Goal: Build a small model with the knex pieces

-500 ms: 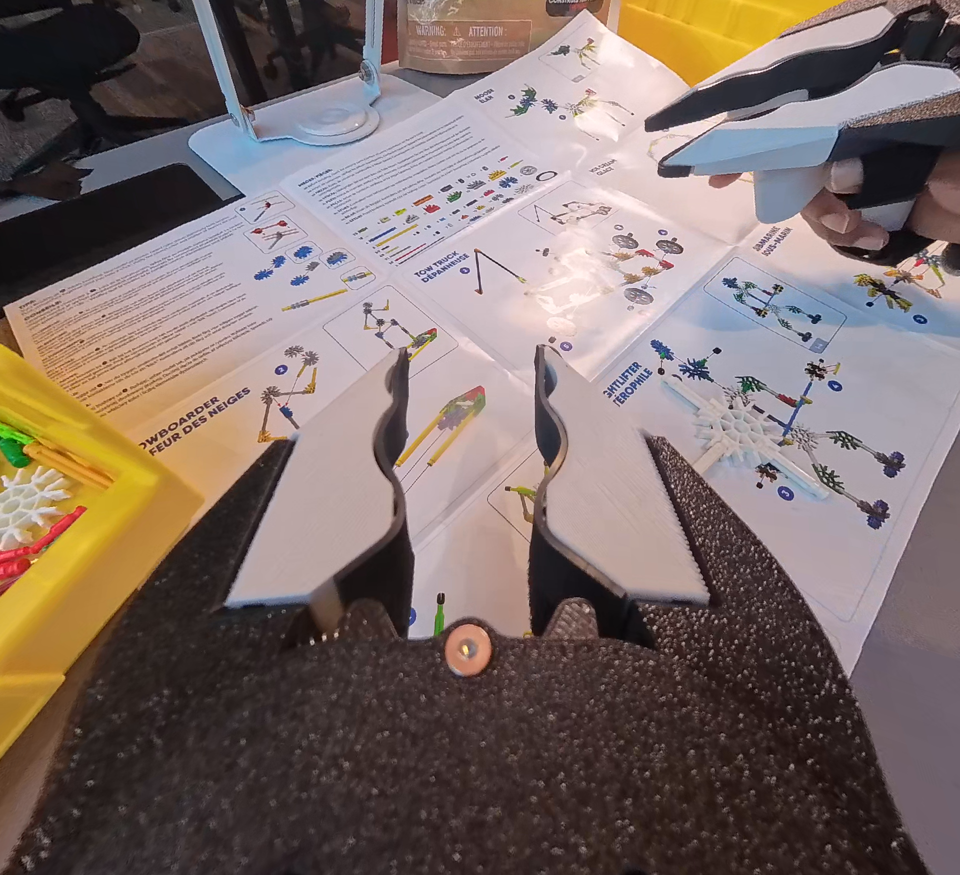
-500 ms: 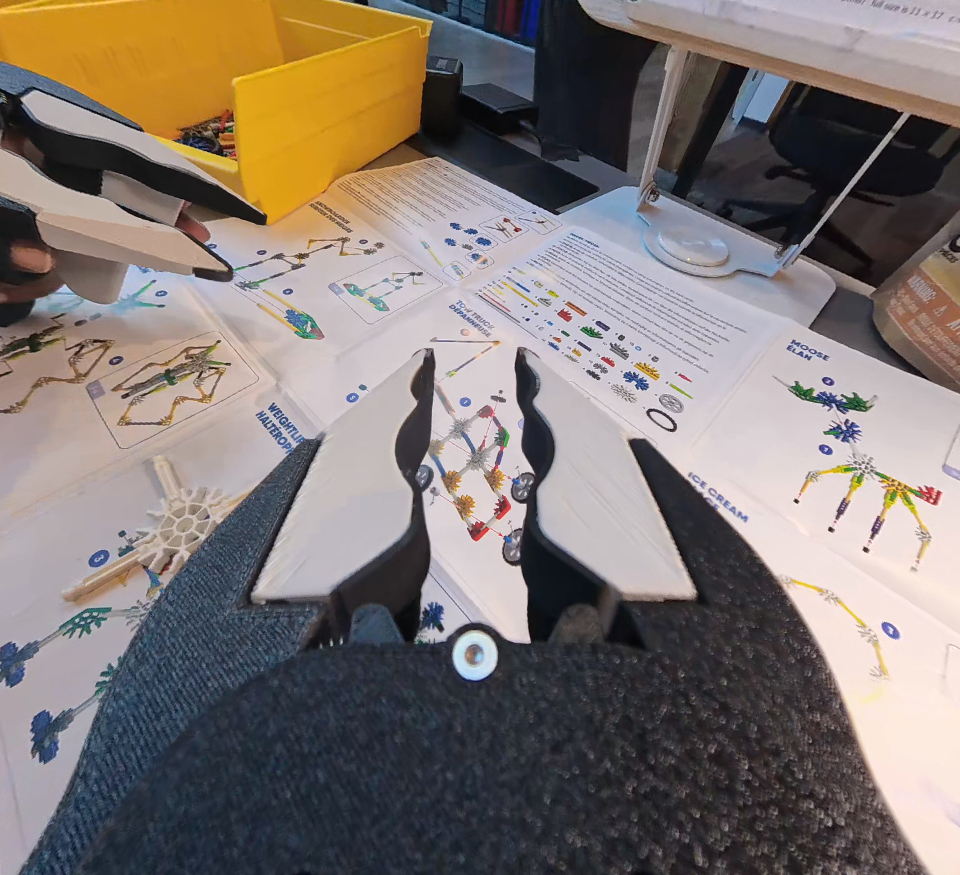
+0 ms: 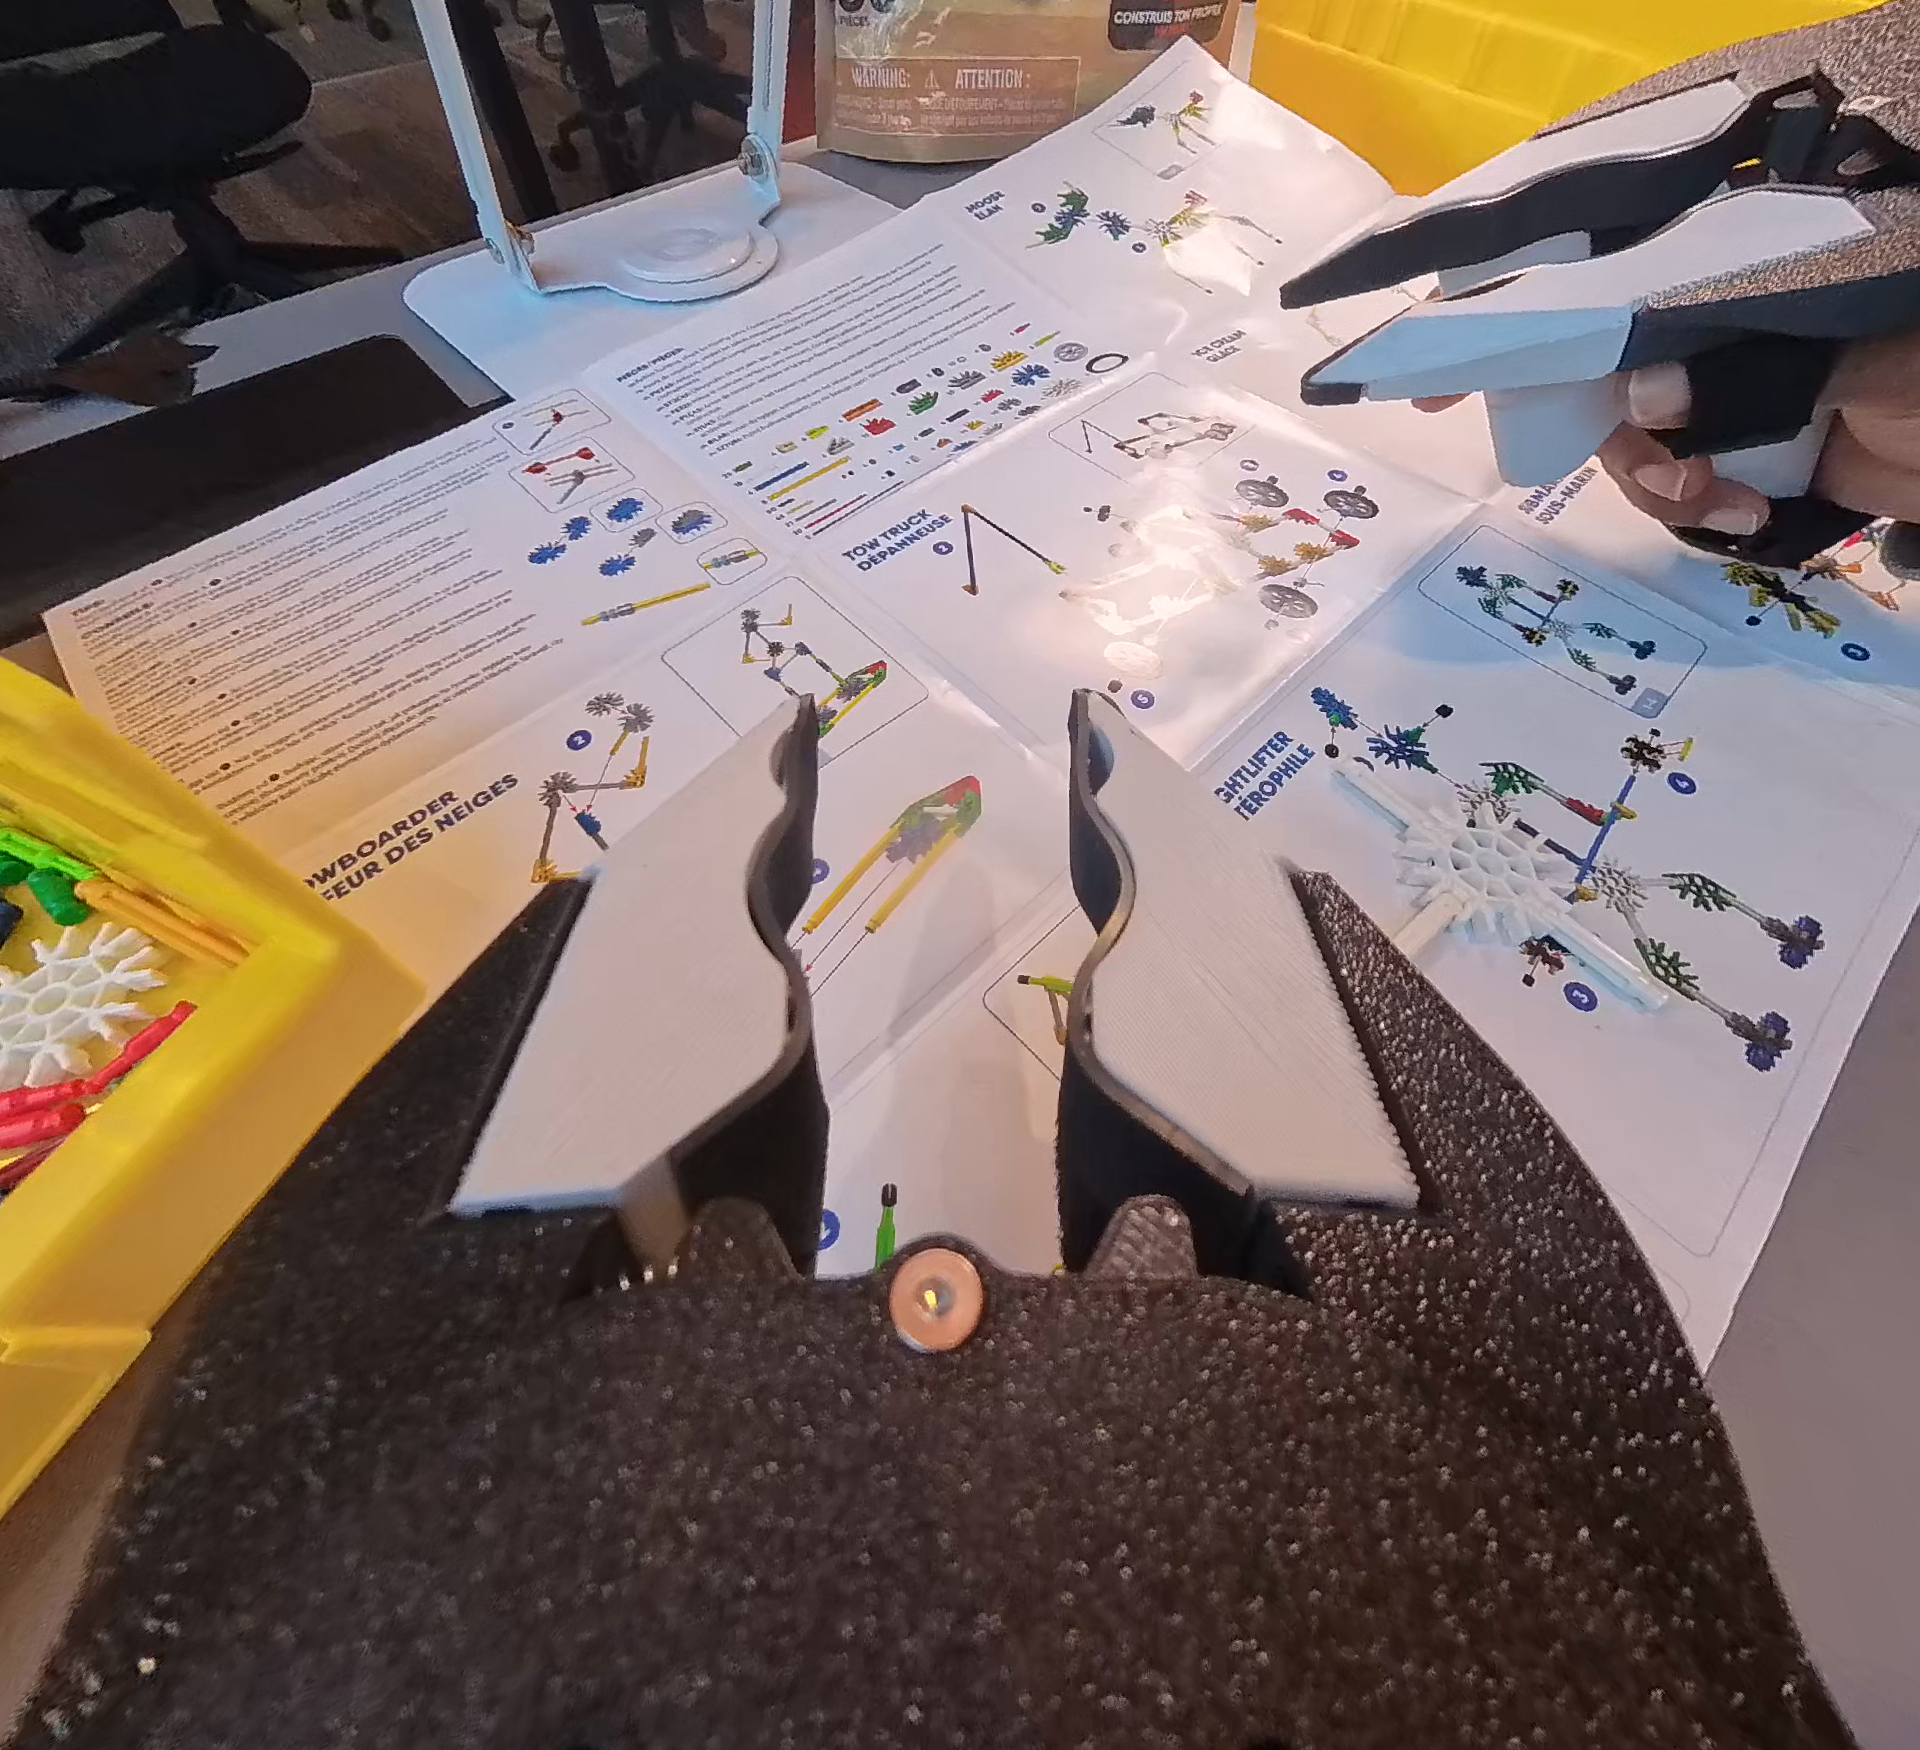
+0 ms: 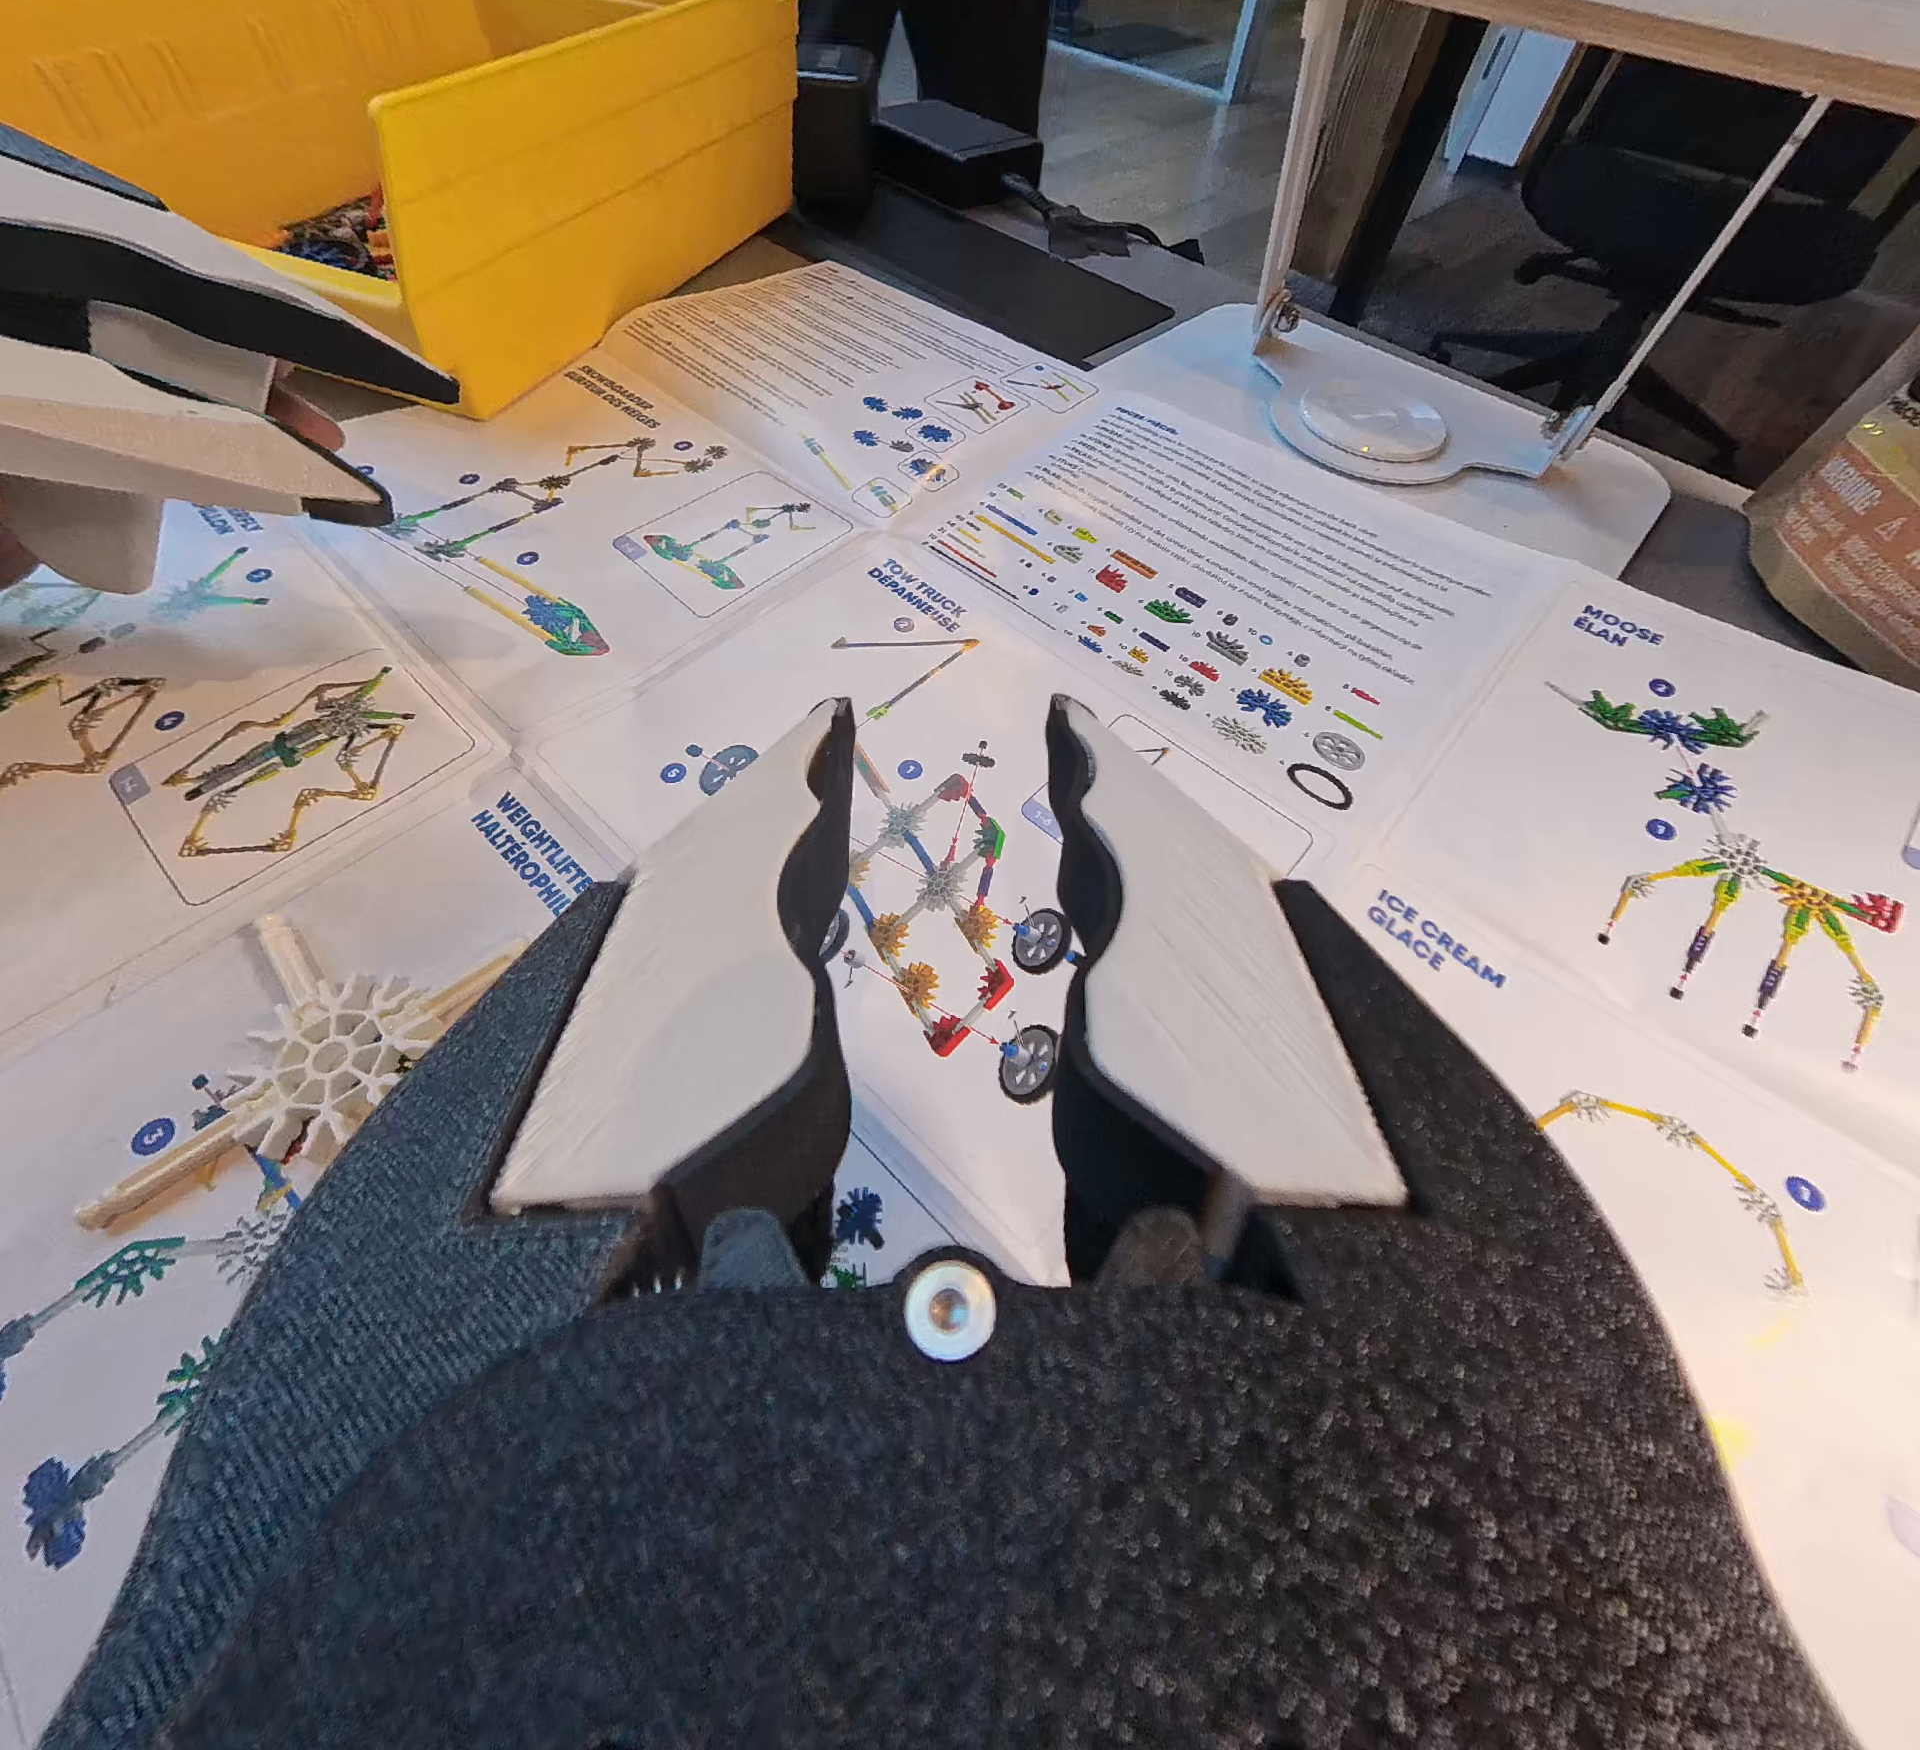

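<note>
White snowflake-shaped connector with pale rods plugged into it lies flat on the unfolded instruction sheet, on the panel at the sheet's near right corner in the left wrist view. Both tongs hang over the sheet, apart from the piece. The left gripper has its jaws spread with nothing between them; the right gripper is likewise parted and empty. A yellow bin of coloured parts sits at the left, another yellow bin beyond. Compared with half a second ago, little differs: the connector has not moved, both tongs remain apart.
</note>
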